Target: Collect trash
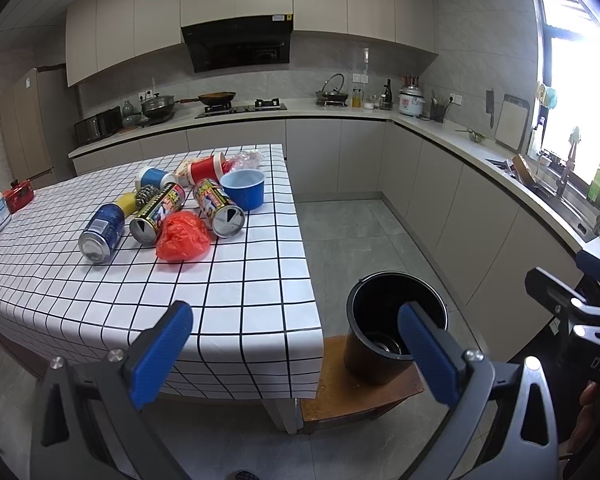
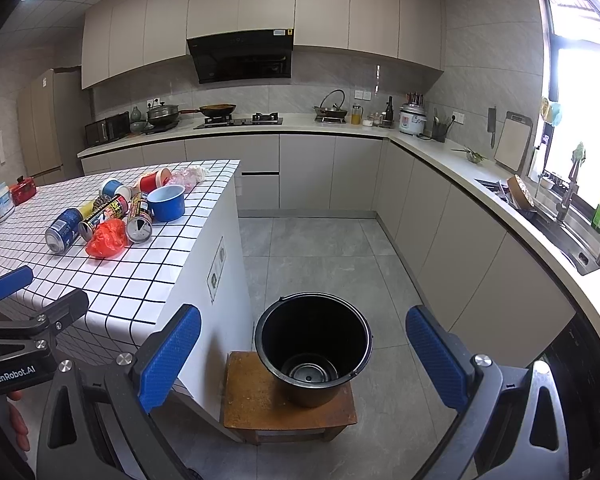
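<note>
Several pieces of trash lie clustered on the checked table [image 1: 228,288]: a blue can [image 1: 102,233], two printed cans [image 1: 158,213] [image 1: 219,208], a red cup [image 1: 206,169], a blue-and-white cup [image 1: 155,178], a blue bowl [image 1: 243,189] and a crumpled red bag [image 1: 183,237]. All the cans lie on their sides, long axes running roughly from the far side of the table toward the cameras, opened ends facing the viewer; the blue can angles slightly leftward. They look empty, so probably light, thin-walled and easily dented, and apt to roll; a hold across the middle of the cylinder seems safest. The red bag is soft and would likely crush in any pinch. Both tools are spread wide and carry nothing: the left gripper [image 1: 296,354] hovers near the table's near corner, the right gripper [image 2: 303,356] above the black bucket [image 2: 313,346], which stands upright on a wooden stool [image 2: 260,404] beside the table, well apart from the trash.
</note>
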`<control>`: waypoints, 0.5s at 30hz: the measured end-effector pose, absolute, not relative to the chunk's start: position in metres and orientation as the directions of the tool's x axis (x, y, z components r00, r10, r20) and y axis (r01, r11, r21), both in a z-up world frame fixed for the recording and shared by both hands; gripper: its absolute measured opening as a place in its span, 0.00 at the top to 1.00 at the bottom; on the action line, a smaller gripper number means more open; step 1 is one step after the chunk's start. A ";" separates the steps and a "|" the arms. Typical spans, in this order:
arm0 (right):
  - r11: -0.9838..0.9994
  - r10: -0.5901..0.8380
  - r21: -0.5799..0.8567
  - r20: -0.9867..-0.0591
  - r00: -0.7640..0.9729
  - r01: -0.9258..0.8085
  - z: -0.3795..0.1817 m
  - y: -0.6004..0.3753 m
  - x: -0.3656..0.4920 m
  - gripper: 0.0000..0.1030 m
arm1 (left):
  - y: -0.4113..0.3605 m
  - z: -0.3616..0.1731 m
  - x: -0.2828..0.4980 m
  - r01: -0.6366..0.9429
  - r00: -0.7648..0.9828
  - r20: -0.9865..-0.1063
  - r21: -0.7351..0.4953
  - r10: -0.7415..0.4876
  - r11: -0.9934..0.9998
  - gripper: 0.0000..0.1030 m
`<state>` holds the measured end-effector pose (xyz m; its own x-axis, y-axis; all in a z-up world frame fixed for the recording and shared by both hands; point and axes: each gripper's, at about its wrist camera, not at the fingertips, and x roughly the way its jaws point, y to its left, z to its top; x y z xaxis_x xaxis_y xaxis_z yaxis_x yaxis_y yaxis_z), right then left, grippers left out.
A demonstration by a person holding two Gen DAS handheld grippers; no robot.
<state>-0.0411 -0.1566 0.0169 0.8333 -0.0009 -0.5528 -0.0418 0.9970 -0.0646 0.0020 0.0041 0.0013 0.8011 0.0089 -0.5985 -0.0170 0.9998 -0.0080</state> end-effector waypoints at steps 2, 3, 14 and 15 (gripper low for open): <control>0.997 0.000 -0.063 -0.553 0.833 -0.042 0.017 -0.156 -0.041 0.00 | 0.004 0.001 0.002 -0.018 0.802 -0.598 -0.007 0.010 1.000 0.00; 0.997 -0.001 -0.063 -0.553 0.833 -0.041 0.017 -0.156 -0.041 0.00 | 0.004 0.001 0.002 -0.017 0.802 -0.597 -0.007 0.010 1.000 0.00; 0.997 0.006 -0.066 -0.554 0.833 -0.051 0.017 -0.155 -0.039 0.00 | 0.004 0.000 0.003 -0.019 0.800 -0.600 -0.009 0.010 1.000 0.00; 0.996 0.006 -0.066 -0.555 0.832 -0.052 0.016 -0.155 -0.039 0.00 | 0.004 0.001 0.003 -0.019 0.801 -0.599 -0.010 0.009 1.000 0.00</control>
<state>-0.0388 -0.1552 0.0164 0.8321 0.0061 -0.5546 -0.0516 0.9965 -0.0664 0.0032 0.0038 0.0006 0.8006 0.0088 -0.5992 -0.0186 0.9998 -0.0102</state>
